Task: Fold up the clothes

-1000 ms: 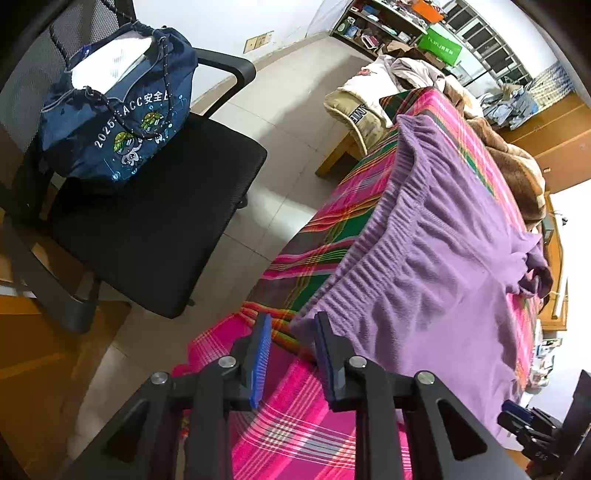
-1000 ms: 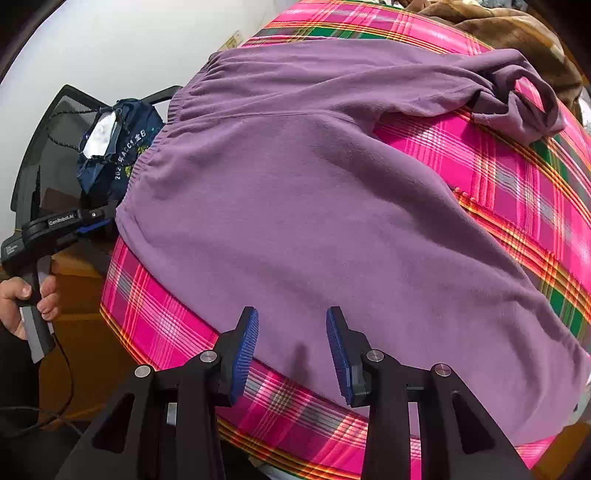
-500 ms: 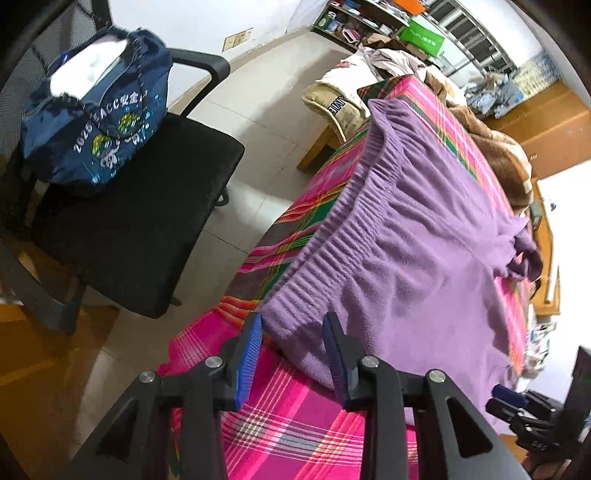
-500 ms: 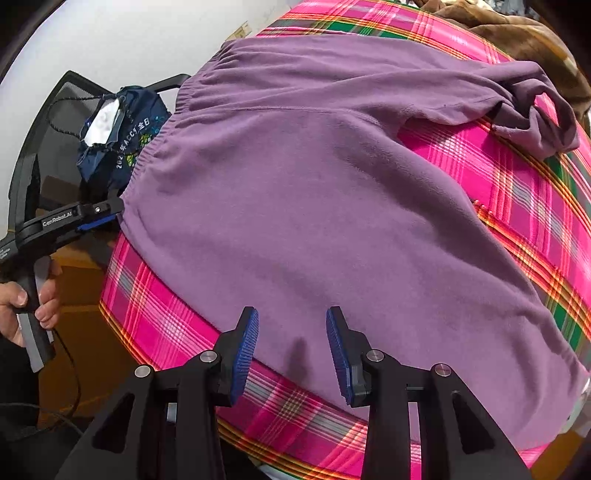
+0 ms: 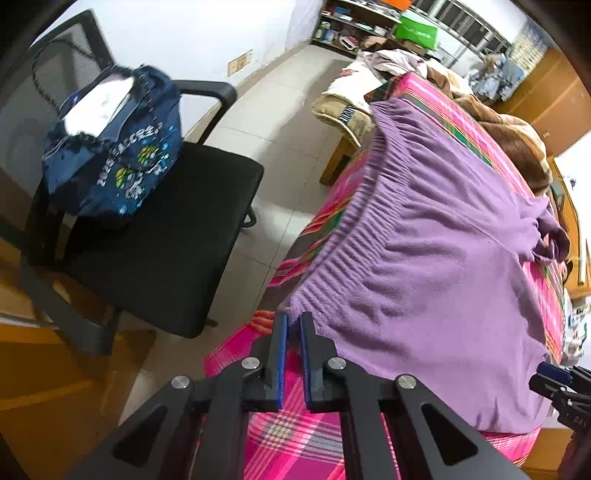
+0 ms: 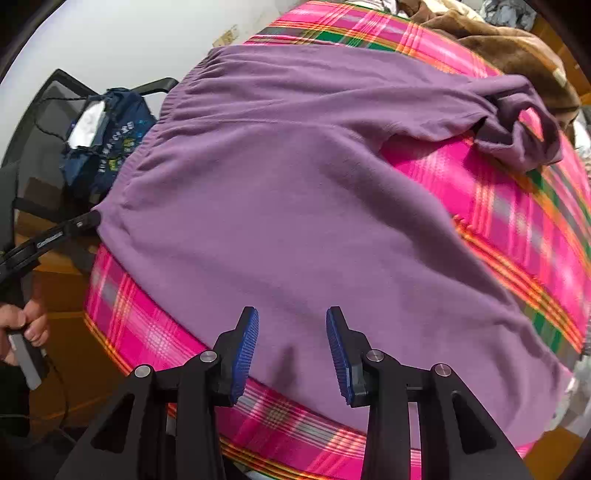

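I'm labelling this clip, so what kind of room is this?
Probably a lived-in bedroom or home workroom: a plaid blanket spread under purple trousers, an office chair, cluttered shelves.

One purple garment (image 6: 295, 206), one chair (image 5: 166, 240), one bag (image 5: 114, 162)

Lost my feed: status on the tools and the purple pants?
Left tool just closed on pants waistband corner. Right tool open above hem. Nothing in the way.

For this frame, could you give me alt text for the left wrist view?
The left gripper has just been closing and now pinches the waistband corner of the purple trousers, which lie spread on a pink plaid blanket. To the left, a navy drawstring bag sits on a black office chair over a tiled floor.
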